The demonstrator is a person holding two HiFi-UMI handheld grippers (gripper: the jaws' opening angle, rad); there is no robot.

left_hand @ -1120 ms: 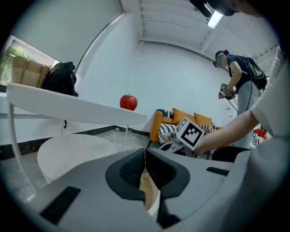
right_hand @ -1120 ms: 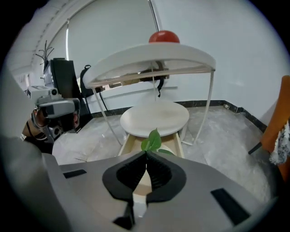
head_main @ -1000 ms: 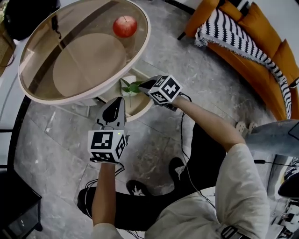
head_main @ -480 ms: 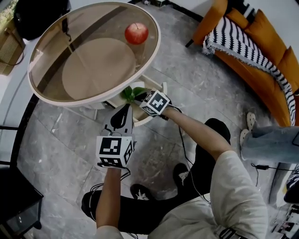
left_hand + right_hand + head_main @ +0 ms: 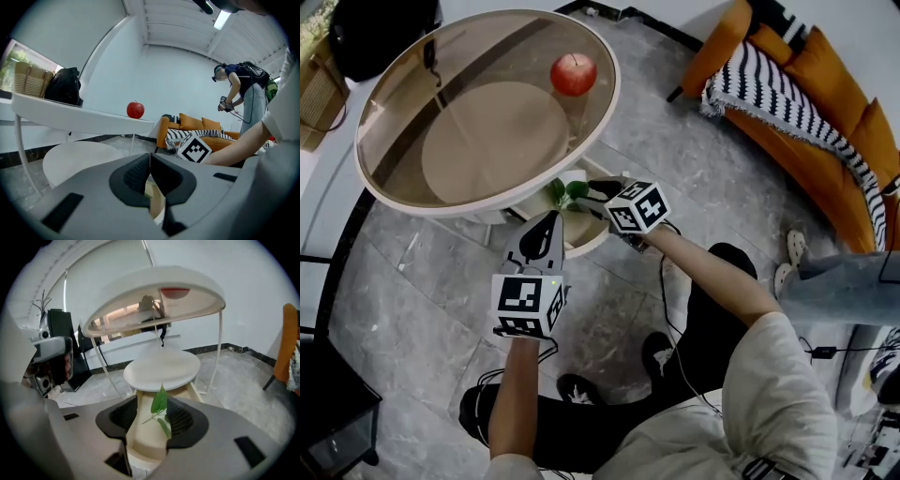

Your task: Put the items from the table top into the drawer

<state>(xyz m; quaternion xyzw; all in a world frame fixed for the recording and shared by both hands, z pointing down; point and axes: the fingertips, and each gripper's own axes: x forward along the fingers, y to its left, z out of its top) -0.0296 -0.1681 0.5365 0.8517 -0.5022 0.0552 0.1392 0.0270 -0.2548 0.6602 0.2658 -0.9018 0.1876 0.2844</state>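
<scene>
A red apple (image 5: 573, 73) rests on the round glass table top (image 5: 412, 187); it also shows in the left gripper view (image 5: 135, 110). Under the table's near edge a pale wooden drawer (image 5: 586, 236) stands pulled out. A green leaf sprig (image 5: 565, 190) is over it. My right gripper (image 5: 591, 191) is at the drawer. Its jaws have just been opening and stand open (image 5: 152, 416), with the sprig (image 5: 159, 404) between them, close to the right-hand pad. My left gripper (image 5: 551, 218) hovers beside the drawer, its pads (image 5: 140, 171) shut together on nothing.
A round lower shelf (image 5: 161, 369) sits under the glass top on thin white legs (image 5: 218, 352). An orange sofa with a striped blanket (image 5: 797, 89) is at the right. A black bag (image 5: 380, 33) lies at the table's far side. Another person (image 5: 241, 96) stands in the background.
My right gripper has drawn back a little to the right from the drawer and its jaws have opened. The sprig stays at the drawer. My left gripper has kept still.
</scene>
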